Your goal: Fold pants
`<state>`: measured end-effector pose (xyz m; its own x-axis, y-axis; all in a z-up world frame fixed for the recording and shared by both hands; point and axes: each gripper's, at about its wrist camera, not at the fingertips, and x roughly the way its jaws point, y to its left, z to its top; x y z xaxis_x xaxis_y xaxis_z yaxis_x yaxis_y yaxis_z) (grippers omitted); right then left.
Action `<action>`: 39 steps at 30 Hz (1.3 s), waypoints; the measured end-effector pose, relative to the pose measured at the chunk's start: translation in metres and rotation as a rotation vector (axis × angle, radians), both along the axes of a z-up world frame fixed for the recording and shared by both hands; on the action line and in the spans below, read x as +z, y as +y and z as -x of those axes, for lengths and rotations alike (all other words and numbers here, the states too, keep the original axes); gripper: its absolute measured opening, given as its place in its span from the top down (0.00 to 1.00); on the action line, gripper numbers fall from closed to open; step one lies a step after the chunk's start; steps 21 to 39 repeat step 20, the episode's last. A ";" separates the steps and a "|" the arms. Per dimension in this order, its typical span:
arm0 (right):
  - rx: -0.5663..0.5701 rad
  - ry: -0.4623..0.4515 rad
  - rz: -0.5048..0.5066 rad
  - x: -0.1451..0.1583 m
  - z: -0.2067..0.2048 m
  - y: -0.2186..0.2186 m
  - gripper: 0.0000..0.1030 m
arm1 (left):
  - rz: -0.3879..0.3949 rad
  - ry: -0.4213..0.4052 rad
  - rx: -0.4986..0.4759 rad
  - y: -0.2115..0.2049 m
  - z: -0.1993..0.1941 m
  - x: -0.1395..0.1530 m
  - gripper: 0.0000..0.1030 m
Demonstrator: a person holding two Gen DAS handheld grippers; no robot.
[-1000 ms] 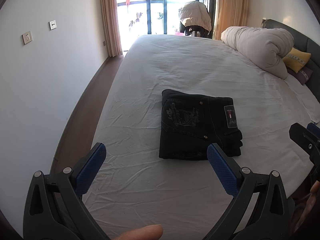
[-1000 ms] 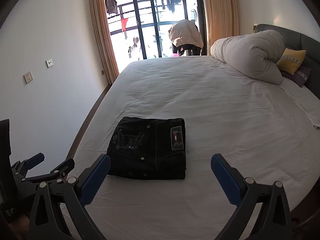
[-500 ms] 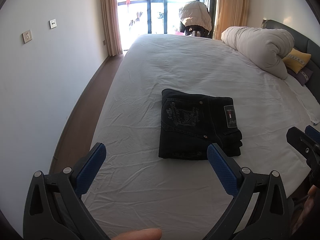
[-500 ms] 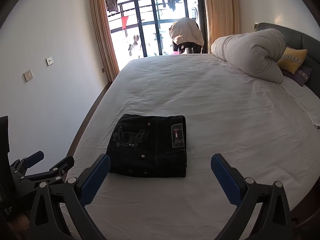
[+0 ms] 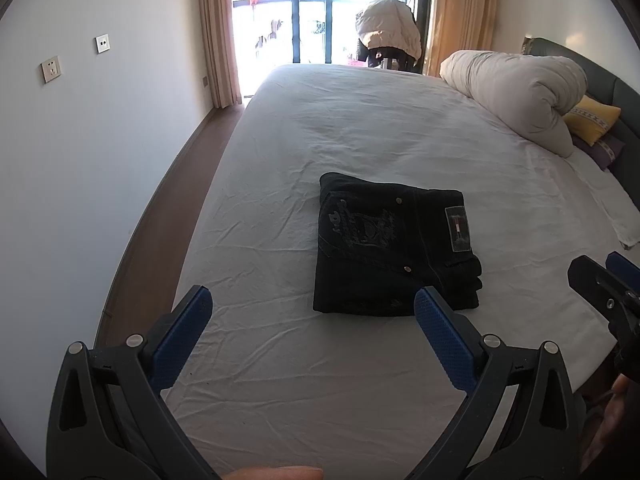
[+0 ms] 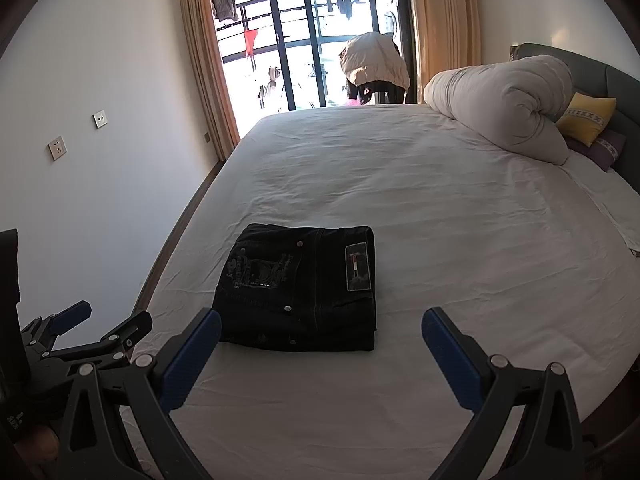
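Observation:
The black pants (image 5: 390,244) lie folded into a compact rectangle on the white bed sheet (image 5: 360,128), with a back pocket print and a waist label facing up. They also show in the right wrist view (image 6: 304,288). My left gripper (image 5: 310,306) is open and empty, held back from the pants' near edge. My right gripper (image 6: 320,330) is open and empty, also just short of the pants. The right gripper shows at the right edge of the left wrist view (image 5: 604,284), and the left gripper at the lower left of the right wrist view (image 6: 86,328).
A rolled white duvet (image 5: 516,92) and a yellow cushion (image 5: 592,120) lie by the dark headboard at the right. A wall with sockets (image 5: 51,69) and a strip of wooden floor (image 5: 160,216) run along the bed's left side. Balcony doors (image 6: 316,40) stand beyond the bed.
Both grippers have drifted slightly back and up from the pants, staying open. The pants have not moved.

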<state>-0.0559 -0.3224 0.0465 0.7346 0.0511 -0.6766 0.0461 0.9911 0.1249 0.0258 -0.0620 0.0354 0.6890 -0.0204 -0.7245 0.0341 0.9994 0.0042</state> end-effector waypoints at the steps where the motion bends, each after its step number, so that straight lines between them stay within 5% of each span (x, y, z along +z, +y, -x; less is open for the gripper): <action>1: 0.000 0.000 0.000 0.000 0.000 0.000 0.00 | 0.000 0.000 0.000 0.000 0.000 0.000 0.00; 39: 0.001 0.015 -0.006 -0.006 0.009 -0.003 0.00 | 0.018 -0.001 -0.011 -0.002 0.005 0.000 0.00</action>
